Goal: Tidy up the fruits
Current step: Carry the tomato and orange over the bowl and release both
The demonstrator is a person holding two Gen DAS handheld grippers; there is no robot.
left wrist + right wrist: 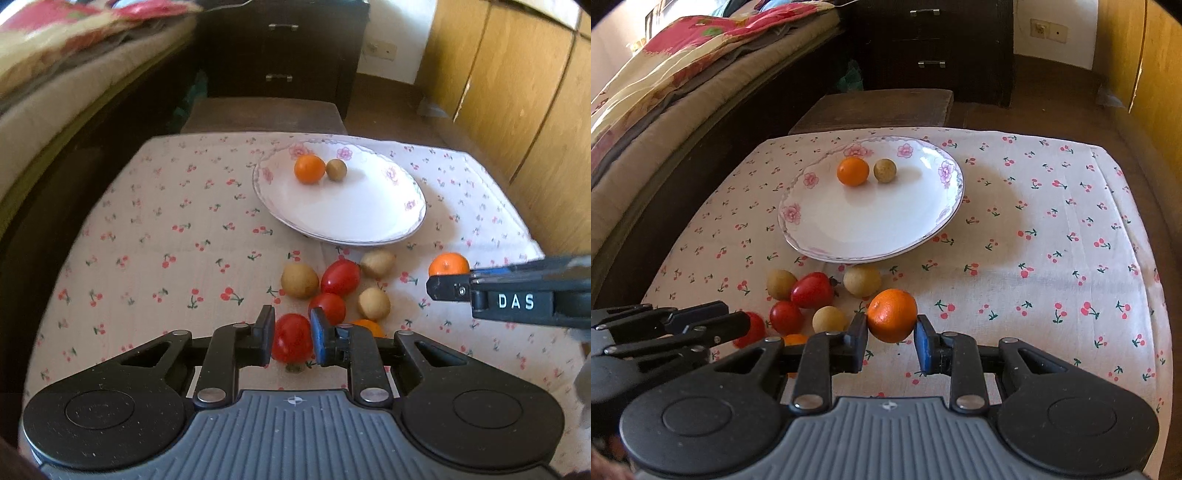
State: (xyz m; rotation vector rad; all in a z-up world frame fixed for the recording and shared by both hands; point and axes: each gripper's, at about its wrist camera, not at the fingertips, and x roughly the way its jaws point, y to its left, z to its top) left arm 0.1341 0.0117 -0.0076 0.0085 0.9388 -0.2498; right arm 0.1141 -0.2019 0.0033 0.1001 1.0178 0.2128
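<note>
Left hand-held gripper (291, 338) pinches a red tomato (292, 342); right hand-held gripper (891, 338) pinches an orange (892, 315).

Left claw (292, 341) and right claw (891, 341) both angle downward, clamped shut.

The only readable text is "DAS", in raised white capitals on the dark side of the right gripper (448, 286), at three o'clock in the left wrist view. Nothing else carries legible writing.
</note>
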